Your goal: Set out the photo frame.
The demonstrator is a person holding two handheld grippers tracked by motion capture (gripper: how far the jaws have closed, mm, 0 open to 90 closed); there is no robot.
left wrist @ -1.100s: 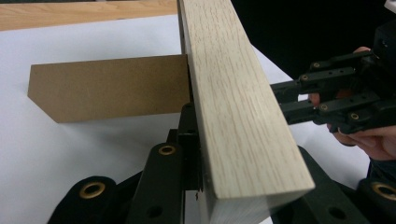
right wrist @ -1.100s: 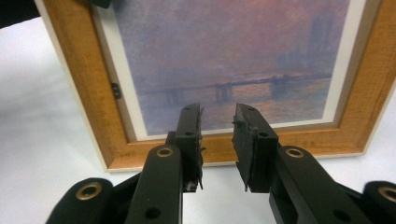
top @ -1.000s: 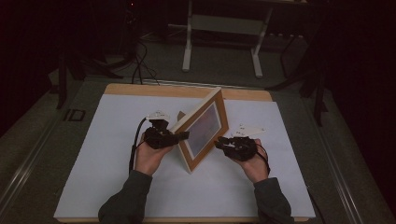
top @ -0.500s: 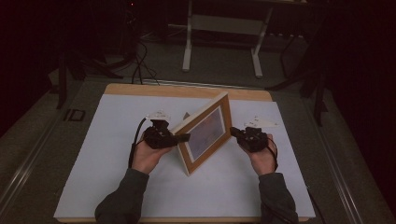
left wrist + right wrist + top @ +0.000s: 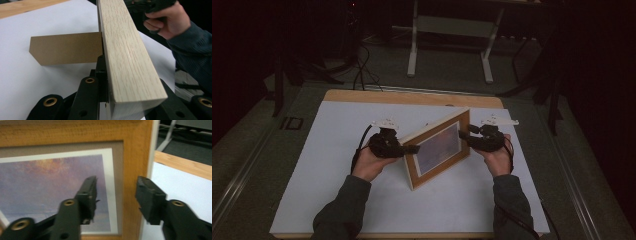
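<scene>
Both forearms come in from the bench's near edge, dark sleeves, one gripper per hand. The left gripper [image 5: 404,148] sits around mid-bench, fingers [image 5: 88,96] clamped tight on the picture frame's [image 5: 437,147] left end. The right gripper [image 5: 468,135] is over toward the right edge, fingers [image 5: 87,195] spread apart, straddling the frame's right side without squeezing it.

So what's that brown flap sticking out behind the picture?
Find the white table, then the wooden picture frame standing in its middle. The brown cardboard flap juts from the frame's back: flat, plain and darker than the pale wood. It looks like the frame's prop-up stand.
</scene>
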